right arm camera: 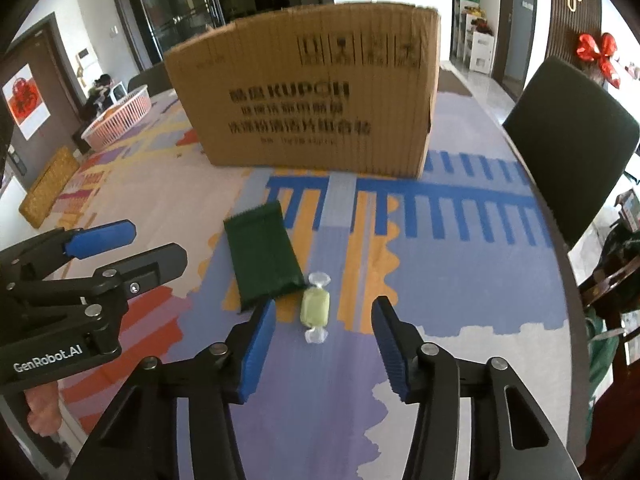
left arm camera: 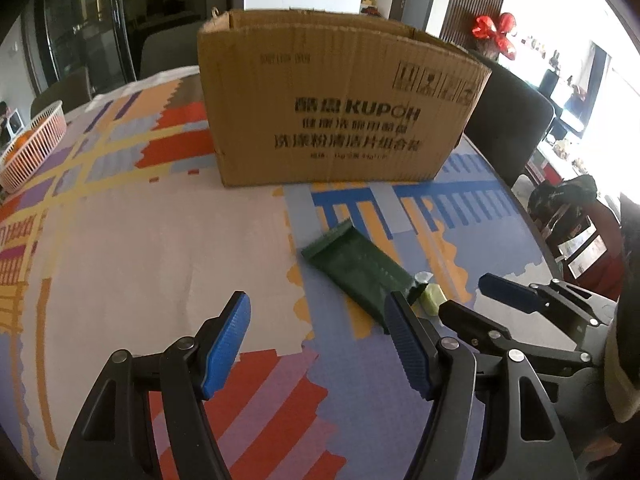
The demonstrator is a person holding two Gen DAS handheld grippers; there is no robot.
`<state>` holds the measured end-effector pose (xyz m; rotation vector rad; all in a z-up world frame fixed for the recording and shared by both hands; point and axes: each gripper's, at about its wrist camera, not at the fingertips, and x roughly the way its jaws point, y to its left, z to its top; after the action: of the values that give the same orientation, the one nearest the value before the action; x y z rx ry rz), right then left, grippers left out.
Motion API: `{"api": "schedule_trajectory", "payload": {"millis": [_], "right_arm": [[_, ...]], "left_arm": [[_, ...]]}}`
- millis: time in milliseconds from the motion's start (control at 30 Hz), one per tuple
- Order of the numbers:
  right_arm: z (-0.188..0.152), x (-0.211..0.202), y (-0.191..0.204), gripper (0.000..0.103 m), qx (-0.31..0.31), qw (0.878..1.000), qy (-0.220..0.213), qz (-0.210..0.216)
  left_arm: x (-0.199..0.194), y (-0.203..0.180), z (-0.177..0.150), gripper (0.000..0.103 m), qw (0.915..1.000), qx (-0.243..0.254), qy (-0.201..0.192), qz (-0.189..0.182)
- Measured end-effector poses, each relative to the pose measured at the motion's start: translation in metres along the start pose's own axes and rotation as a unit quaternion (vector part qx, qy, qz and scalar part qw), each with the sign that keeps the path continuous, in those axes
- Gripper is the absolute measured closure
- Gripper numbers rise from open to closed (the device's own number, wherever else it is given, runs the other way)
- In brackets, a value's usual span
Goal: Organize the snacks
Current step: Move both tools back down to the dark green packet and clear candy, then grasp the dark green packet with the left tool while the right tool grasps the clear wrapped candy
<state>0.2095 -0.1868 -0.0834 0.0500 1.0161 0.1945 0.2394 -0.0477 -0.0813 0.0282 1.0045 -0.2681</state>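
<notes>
Cardboard box (right arm camera: 304, 96) printed "KUPOH" on the worktop (right arm camera: 460, 280).
In front of it: green packet (right arm camera: 262, 256), pale sweet (right arm camera: 315, 305); both grippers, left (left arm camera: 320, 344) and right (right arm camera: 324, 350), fingers released, empty.

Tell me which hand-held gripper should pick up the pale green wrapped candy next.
Right. The right hand-held gripper is open with the candy lined up between its fingers. The left hand-held gripper points at bare tablecloth, left of the green packet.

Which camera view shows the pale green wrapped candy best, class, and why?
The right wrist view: the candy lies whole, both twisted ends visible, beside the green packet, ahead of the open right gripper. In the left wrist view the candy is partly hidden behind gripper fingers.
</notes>
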Motion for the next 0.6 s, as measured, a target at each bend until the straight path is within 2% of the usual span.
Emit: {"api": "schedule_trajectory", "payload": {"millis": [367, 600], "right_arm": [[-0.005, 0.024, 0.002, 0.071, -0.003, 1.000, 0.027, 0.000], [-0.006, 0.026, 0.001, 0.084, -0.012, 1.000, 0.017, -0.008]], "left_arm": [[0.032, -0.016, 0.015, 0.034, 0.9990, -0.010, 0.036, -0.023], [0.052, -0.030, 0.024, 0.034, 0.9983, -0.022, 0.052, -0.009]]}}
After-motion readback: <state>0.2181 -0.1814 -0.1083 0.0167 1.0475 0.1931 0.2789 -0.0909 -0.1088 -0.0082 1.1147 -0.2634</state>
